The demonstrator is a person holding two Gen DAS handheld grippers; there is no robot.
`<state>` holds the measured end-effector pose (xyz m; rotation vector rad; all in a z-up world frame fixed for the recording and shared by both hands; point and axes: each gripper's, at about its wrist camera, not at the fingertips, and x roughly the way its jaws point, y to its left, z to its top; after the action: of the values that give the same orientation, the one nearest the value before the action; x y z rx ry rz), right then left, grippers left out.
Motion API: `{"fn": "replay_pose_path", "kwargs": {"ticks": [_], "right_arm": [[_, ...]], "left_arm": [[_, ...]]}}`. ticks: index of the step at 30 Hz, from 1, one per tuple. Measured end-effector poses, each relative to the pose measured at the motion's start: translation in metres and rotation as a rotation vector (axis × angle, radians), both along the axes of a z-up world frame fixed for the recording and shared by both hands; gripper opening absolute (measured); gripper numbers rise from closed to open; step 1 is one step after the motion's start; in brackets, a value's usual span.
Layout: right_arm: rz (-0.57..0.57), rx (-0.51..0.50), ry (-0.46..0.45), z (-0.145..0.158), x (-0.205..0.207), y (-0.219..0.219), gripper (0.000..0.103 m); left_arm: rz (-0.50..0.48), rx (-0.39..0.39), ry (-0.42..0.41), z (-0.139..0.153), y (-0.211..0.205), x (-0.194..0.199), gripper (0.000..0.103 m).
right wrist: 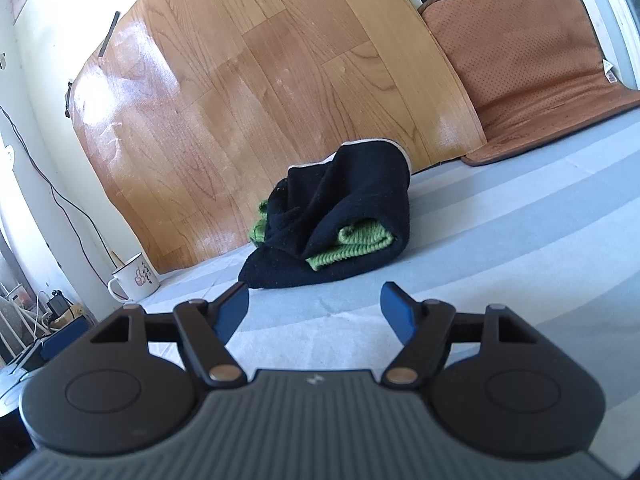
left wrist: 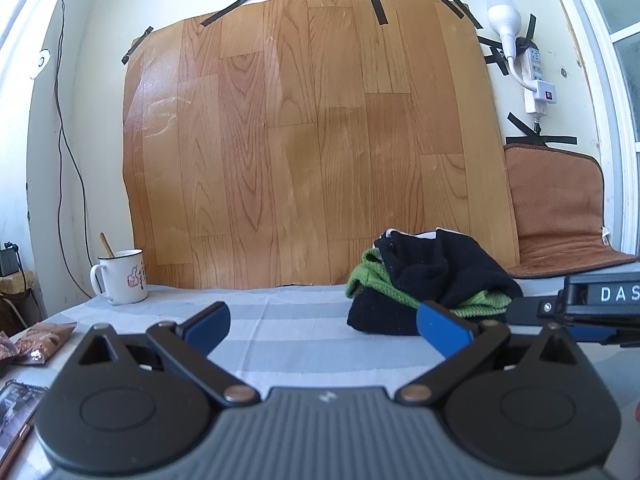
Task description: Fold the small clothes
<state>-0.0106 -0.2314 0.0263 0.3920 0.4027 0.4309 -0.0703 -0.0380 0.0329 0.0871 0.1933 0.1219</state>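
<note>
While both tools are held low over the grey-and-white striped cloth-covered table (right wrist: 500, 240), nothing is gripped: the left black gripper with blue fingertip pads (left wrist: 326, 326) is spread wide, and the right black gripper with blue fingertip pads (right wrist: 316, 312) is likewise wide open and empty. The approach step appears to be in hand, with folding not yet begun. Just beyond the fingertips, a crumpled heap of black fleece and green knitted small clothes (right wrist: 340, 216) rests on the table, near the wood-grain vinyl sheet taped to the wall (left wrist: 304, 140). An edge of the top garment would probably need to be found and lifted clear first. Open striped surface is left in front for spreading; a white enamel mug with a thumbs-up print (left wrist: 120, 276) stands well apart to the left, and a brown perforated cushion (right wrist: 532, 64) leans far right.
</note>
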Motion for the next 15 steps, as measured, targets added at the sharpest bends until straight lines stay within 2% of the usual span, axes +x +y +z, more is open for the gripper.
{"fn": "replay_pose_path", "kwargs": {"ticks": [15], "right_arm": [[0.001,0.000,0.001,0.0004,0.0004,-0.0001,0.075]], "left_arm": [[-0.033,-0.006,-0.001,-0.0003,0.0007,-0.0012,0.103]]}}
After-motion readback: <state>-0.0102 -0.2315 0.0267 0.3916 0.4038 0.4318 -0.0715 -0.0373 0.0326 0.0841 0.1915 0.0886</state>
